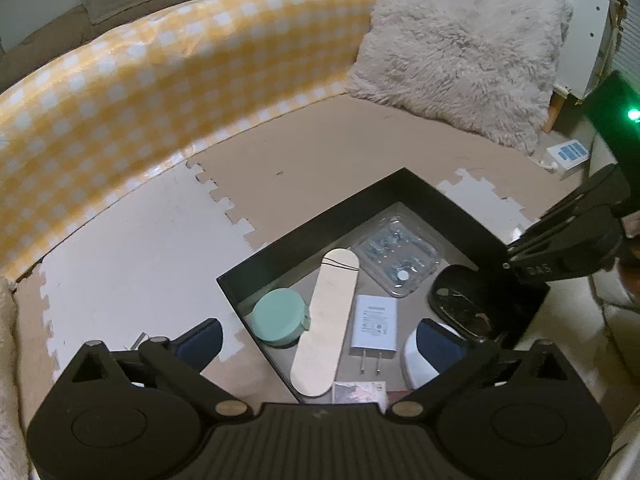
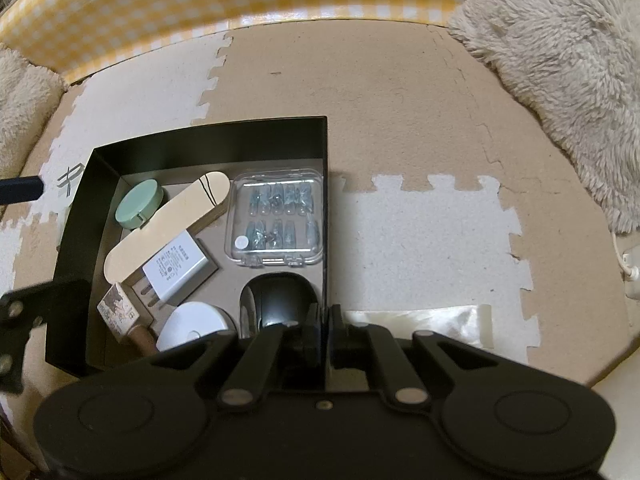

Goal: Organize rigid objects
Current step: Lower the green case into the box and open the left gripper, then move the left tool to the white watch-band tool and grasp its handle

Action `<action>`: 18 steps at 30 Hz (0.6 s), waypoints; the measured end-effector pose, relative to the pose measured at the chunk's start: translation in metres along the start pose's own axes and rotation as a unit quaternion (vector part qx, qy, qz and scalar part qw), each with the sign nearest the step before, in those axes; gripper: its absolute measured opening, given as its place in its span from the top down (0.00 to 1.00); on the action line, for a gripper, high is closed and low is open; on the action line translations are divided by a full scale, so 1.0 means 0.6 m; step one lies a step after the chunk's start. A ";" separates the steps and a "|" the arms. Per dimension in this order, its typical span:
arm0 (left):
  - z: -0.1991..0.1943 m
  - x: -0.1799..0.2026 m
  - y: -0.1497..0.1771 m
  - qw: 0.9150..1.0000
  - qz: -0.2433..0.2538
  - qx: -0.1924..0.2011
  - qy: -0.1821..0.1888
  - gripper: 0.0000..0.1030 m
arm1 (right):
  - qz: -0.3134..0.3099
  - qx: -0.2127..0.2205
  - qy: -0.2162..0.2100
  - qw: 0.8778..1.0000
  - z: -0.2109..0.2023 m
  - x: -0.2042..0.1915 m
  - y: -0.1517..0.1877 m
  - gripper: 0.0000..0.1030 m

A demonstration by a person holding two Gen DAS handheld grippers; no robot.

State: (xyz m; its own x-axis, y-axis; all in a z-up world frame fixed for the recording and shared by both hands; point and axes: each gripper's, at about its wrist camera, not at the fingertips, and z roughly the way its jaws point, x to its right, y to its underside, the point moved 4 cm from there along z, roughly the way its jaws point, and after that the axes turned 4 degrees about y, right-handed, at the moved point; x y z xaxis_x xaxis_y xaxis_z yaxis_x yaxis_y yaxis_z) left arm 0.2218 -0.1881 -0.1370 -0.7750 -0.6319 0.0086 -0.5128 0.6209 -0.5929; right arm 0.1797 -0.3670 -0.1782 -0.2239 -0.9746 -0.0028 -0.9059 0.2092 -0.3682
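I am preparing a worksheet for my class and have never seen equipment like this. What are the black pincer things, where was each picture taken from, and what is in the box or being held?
There is no robot here. A person holds a two-finger gripper in each hand, and each gripper has a wide-angle camera looking along its fingers. One picture comes from the left gripper, which is wide open and empty. The other comes from the right gripper, which is shut on the wall of a black box. The box stands on foam floor mats. Inside it lie a mint round case, a beige oval board, a white charger, a clear case and a black mouse.
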 end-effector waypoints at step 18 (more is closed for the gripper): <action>-0.064 0.023 0.022 0.999 -0.009 0.036 0.006 0.00 | -0.003 -0.001 0.002 1.000 0.000 0.001 0.002 0.96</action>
State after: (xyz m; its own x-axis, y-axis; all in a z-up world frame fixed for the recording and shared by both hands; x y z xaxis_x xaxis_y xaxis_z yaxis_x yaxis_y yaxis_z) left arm 0.1902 -0.1705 -0.1139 -0.7704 -0.6369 0.0292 -0.4990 0.5738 -0.6494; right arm 0.1787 -0.3673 -0.1785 -0.2206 -0.9754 0.0026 -0.9074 0.2042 -0.3672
